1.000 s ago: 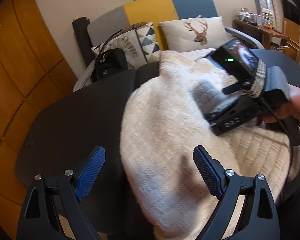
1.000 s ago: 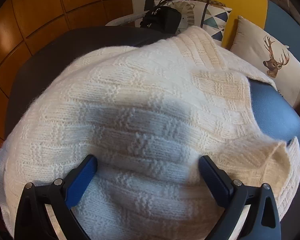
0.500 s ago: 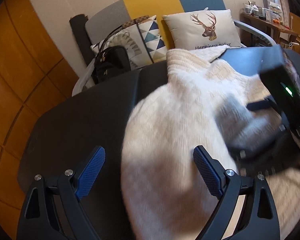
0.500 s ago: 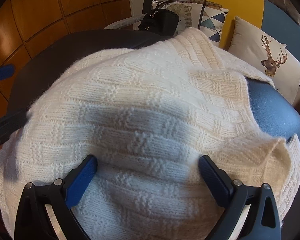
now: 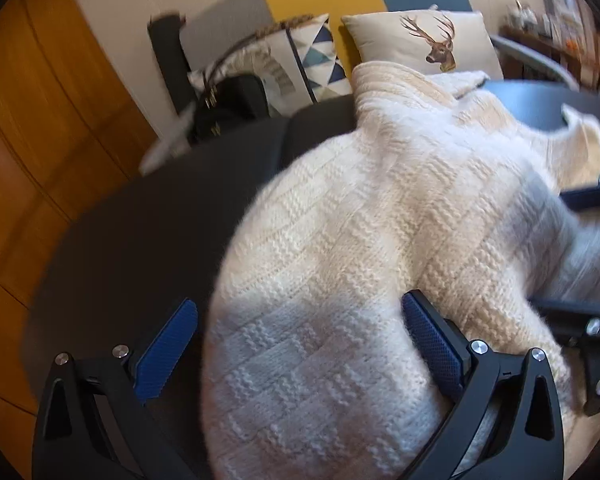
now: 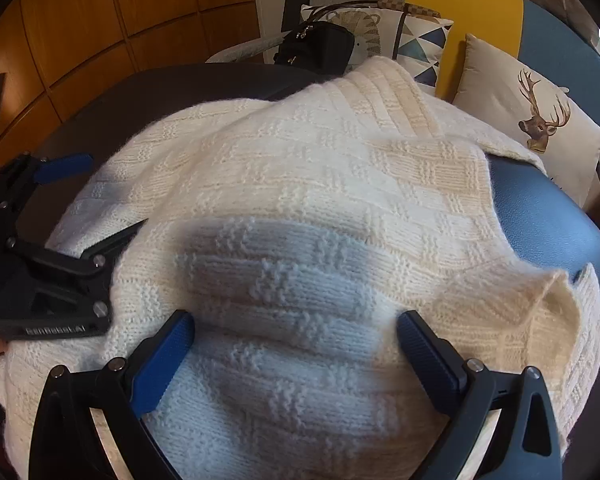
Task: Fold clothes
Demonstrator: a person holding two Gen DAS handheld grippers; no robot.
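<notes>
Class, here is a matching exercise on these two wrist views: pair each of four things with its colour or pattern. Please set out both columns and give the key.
Things:
1. sweater
2. handbag
3. table
4. cushion

Descriptions:
A. printed with a deer head
B. cream knit, spread out
C. dark surface under the knit
D. black, behind the table edge

Pairs: 1-B, 2-D, 3-C, 4-A
</notes>
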